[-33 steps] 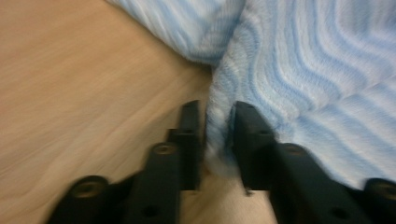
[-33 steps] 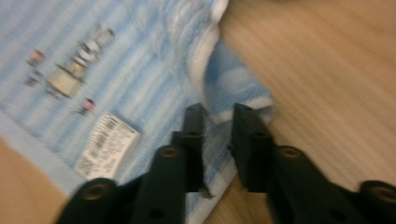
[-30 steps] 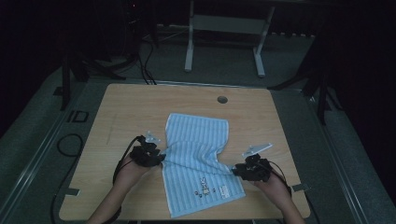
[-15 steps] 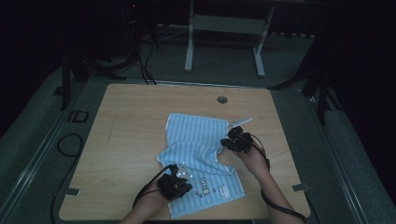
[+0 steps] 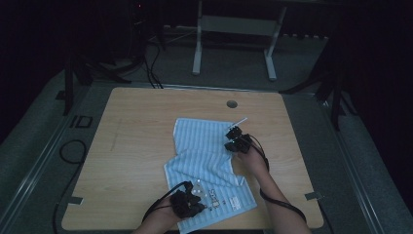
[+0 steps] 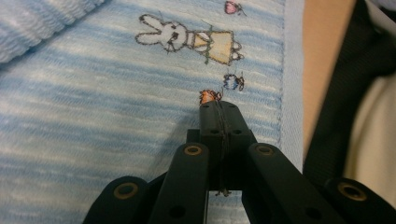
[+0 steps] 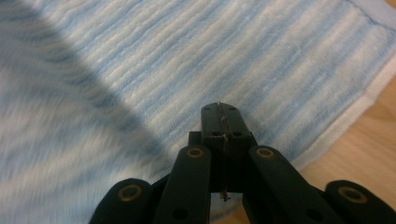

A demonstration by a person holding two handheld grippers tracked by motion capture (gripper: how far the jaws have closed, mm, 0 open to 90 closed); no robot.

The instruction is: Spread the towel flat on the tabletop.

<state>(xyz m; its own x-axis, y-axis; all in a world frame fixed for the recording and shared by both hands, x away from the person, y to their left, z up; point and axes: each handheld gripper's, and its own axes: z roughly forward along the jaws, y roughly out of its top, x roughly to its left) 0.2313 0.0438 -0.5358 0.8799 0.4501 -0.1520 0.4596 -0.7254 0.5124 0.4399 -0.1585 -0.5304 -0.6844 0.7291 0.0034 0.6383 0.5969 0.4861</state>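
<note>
Wooden table (image 5: 146, 126), striped towel (image 5: 204, 161) mid-fold: left gripper (image 5: 187, 204) and right gripper (image 5: 237, 139) pressed together, seemingly empty; best re-gripped squarely at matching edges.

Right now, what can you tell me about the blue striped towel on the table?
The light blue and white striped terry-looking towel lies on the light wooden table, partly folded, with its middle rumpled into a ridge. A plain pale hem runs along its edge, and a small rabbit drawing with little coloured figures is printed near the near end. The left gripper is over that printed end, the right gripper at the far right edge, both with jaws shut; whether either pinches cloth is unclear.
</note>
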